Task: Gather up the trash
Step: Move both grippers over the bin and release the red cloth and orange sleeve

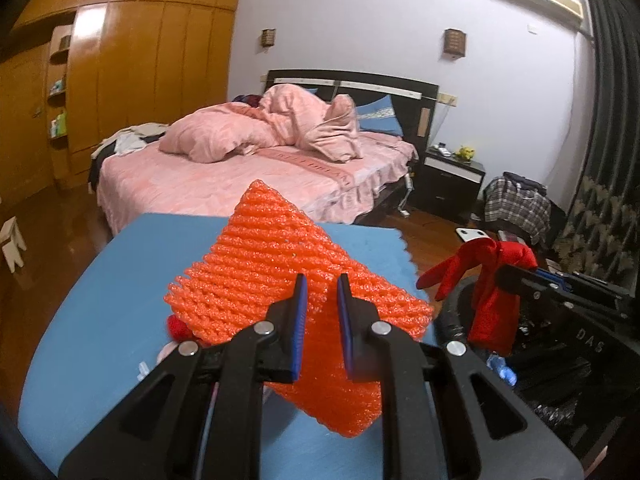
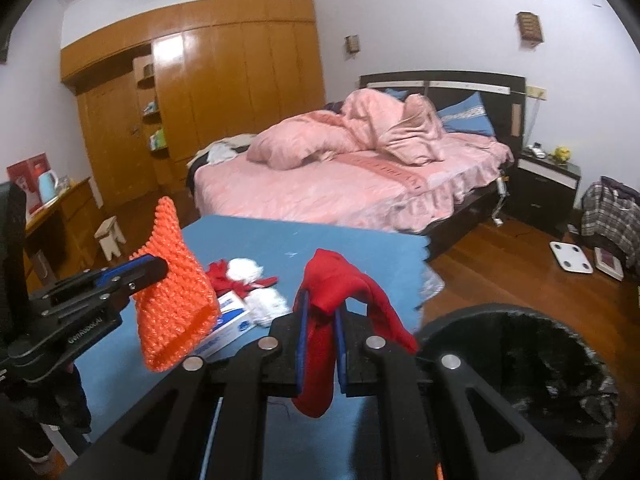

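Orange foam net [image 1: 280,280] clamped in left gripper [image 1: 322,320], raised over blue table [image 1: 100,300]. Right gripper [image 2: 320,336] clenched on red cloth [image 2: 340,280]. Bin [image 2: 520,360] at 4 o'clock; 2 white wads [image 2: 256,284] beyond at 11 o'clock.

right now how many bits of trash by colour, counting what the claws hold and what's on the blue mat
orange: 1 foam net
red: 2, cloth in right claw, scrap on mat
white: 2 wads
white-blue: 1 box
total: 6
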The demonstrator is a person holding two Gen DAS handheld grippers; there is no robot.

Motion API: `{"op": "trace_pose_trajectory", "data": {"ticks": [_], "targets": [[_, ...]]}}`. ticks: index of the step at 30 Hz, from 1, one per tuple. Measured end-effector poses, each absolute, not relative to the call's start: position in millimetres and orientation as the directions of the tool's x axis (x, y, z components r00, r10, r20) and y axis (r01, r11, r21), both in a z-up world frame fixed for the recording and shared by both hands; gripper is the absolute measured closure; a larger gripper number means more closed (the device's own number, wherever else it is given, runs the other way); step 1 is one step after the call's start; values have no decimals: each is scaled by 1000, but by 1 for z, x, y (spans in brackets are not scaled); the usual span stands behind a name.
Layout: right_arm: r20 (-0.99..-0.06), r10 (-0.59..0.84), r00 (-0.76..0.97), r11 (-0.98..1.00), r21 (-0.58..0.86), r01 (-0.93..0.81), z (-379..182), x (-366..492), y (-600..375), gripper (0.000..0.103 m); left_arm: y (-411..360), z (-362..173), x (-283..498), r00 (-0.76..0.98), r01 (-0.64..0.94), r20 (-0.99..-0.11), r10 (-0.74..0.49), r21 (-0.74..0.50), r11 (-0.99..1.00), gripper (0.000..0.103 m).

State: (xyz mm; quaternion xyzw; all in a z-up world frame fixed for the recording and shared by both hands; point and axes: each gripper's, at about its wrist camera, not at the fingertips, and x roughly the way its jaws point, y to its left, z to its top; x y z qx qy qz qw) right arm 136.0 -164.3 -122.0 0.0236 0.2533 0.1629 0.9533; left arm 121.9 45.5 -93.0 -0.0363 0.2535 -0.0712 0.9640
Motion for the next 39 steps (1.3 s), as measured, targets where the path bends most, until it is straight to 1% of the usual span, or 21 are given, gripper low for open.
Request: {"op": "trace_pose_trajectory", "data": {"ticks": [11,21,22,23,24,26,27,28,29,30,31,32,34,35,36,37,39], "targets": [[-480,171,860,984,123,-126,-123,131,-240,91,-30,-91,140,832,274,-469,-296,-117,955,89],[-503,43,863,993,120,20,-134,125,-299,91,-105,-98,162,760,417,-474,-445,-169,893,89],[-505,35,862,992,119,30,-136,123,-303,90,-110,-99,163,749,431,-477,-460,-176,885,89],[-512,25,859,992,121,44,-138,123,-309,89,-116,-101,164,737,447,-480,-476,-183,876,88],[-519,12,854,991,120,59,-140,123,-315,87,-122,-103,167,720,465,-485,-497,-193,864,84],[-529,-11,849,990,114,83,-143,121,-324,79,-132,-108,170,691,489,-498,-524,-213,846,80],[-533,-23,846,989,112,97,-145,120,-328,70,-133,-110,171,684,492,-502,-529,-217,843,73],[-536,-32,844,988,112,109,-147,120,-332,63,-135,-112,172,678,494,-506,-533,-222,840,68],[-538,-38,842,987,112,116,-148,119,-335,61,-135,-115,173,675,493,-509,-534,-228,840,60],[-540,-44,841,986,112,123,-150,115,-337,55,-132,-117,174,673,492,-510,-536,-232,839,56],[-541,-50,839,985,111,130,-152,114,-340,46,-131,-118,174,671,492,-510,-538,-237,838,53],[-542,-58,838,984,109,139,-153,113,-342,40,-129,-120,174,669,492,-511,-540,-240,837,48],[-539,-65,840,984,108,145,-154,111,-343,25,-123,-121,173,674,485,-516,-529,-232,843,45],[-539,-67,840,983,108,148,-155,111,-343,19,-120,-122,173,678,481,-517,-523,-225,847,42],[-537,-68,841,983,109,149,-155,111,-342,8,-117,-123,172,684,474,-519,-512,-217,853,37],[-535,-69,842,983,109,150,-155,111,-341,6,-112,-123,170,695,463,-518,-498,-208,862,33],[-529,-62,847,984,109,140,-155,111,-335,6,-101,-122,166,719,439,-513,-469,-188,879,24]]}}
